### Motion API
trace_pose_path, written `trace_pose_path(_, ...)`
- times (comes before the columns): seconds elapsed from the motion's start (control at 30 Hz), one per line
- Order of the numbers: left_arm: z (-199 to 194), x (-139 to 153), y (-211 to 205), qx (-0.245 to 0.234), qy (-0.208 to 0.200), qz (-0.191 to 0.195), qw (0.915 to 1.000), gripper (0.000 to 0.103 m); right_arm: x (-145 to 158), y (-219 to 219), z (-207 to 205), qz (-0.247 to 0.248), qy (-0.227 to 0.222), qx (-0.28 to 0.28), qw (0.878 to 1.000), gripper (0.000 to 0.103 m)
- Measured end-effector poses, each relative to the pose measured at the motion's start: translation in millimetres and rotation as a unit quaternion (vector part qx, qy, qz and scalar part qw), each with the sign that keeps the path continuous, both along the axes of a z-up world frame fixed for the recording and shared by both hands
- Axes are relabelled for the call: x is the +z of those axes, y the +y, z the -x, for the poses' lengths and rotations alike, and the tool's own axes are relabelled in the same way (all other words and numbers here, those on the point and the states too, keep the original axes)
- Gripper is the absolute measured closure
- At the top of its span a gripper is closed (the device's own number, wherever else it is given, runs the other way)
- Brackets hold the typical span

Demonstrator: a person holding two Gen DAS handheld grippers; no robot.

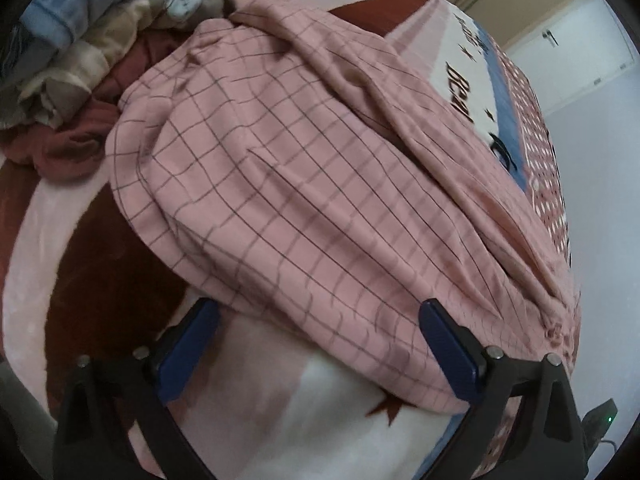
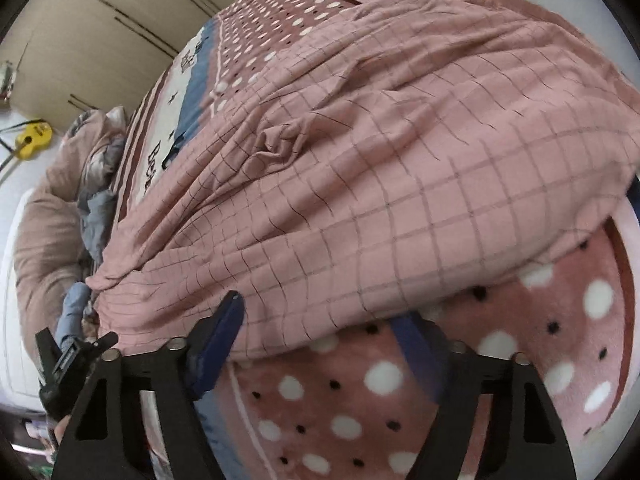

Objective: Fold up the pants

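- The left tongs (image 1: 320,320) stand wide open, the two blue pads far apart and nothing between them held.
- The near edge of the pink checked pants (image 1: 304,184) lies in the gap between those pads; the right pad (image 1: 448,352) overlaps the cloth's lower edge, while the left pad (image 1: 192,344) sits just beside the hem, over the blanket.
- The right tongs (image 2: 320,320) are open too, with their pads spread wide.
- In the right wrist view the pants (image 2: 400,184) fill the space ahead of the tongs; their near edge drapes over the tips of both pads, and the right pad is partly hidden under it. Whether cloth actually touches the pads I cannot tell.
- The pants lie spread and wrinkled on the bed, with one leg running away as a long creased fold towards the far end.
- Under them is a fleece blanket (image 2: 360,408), pink with white and black dots, blue and white bands and some lettering.
- Past the pants, in the left wrist view, a heap of other clothes (image 1: 80,60) sits at the far left: blue, beige and dark red pieces.
- A yellow toy guitar (image 2: 34,140) lies on the floor beside the bed, near the wardrobe (image 2: 100,28).
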State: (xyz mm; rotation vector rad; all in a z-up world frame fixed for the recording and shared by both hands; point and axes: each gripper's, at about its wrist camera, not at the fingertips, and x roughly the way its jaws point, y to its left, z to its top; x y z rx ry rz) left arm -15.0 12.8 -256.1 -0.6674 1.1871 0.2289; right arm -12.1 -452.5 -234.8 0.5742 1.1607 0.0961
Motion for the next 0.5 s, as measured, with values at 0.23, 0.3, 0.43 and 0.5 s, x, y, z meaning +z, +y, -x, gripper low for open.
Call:
trace_pose_path(0.23,-4.5,9.7,9.9,0.007,0.014,-0.064,0.9978,0.078,7.7,-0.5,-10.1,0.026,0.001,-0.030,0.999,0.083)
trace_pose_path(0.3,-4.4,14.2,10.5,0.005,0.004,-0.063,0.9980,0.088,13.9,-1.5,-11.3,0.024,-0.005,-0.033,0.999,0.092)
trace_pose_path(0.43,-4.8,22.8,7.6,0.009,-0.004,-0.076,0.9971,0.096,25.8,-2.1,-12.7,0.026,-0.012,-0.028,0.999,0.096)
trace_pose_path(0.5,-3.6,28.6,8.5,0.012,-0.011,-0.080,0.9966,0.097,29.4,-1.1,-12.9,0.027,-0.014,-0.024,0.999,0.097)
